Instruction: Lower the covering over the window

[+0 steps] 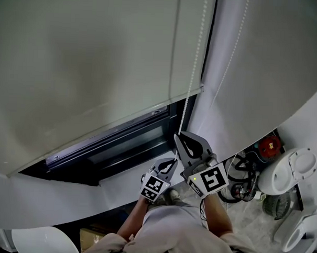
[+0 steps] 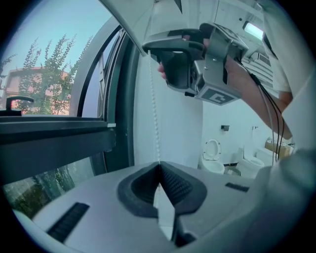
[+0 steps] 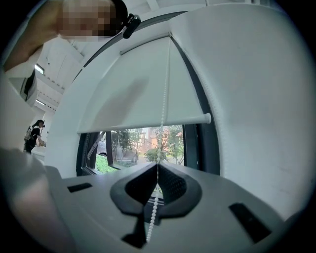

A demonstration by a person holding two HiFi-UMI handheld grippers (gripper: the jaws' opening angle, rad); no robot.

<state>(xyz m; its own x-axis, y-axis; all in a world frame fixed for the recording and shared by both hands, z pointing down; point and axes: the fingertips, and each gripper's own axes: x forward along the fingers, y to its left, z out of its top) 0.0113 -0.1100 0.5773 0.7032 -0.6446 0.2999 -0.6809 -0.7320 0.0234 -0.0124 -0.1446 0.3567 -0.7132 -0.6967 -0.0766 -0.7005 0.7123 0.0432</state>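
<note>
A pale roller blind hangs over the dark-framed window, with its bottom bar well down and a strip of glass showing below. A white bead chain runs down beside the blind's right edge. My right gripper is shut on this chain just below the bar; in the right gripper view the beads pass between its closed jaws. My left gripper is shut on the same chain a little lower, its jaws closed, with the right gripper above it.
A second strand of chain hangs along the white wall at the right. On the floor below right are white toilets, a red object and coiled cables. A person stands far off at the left.
</note>
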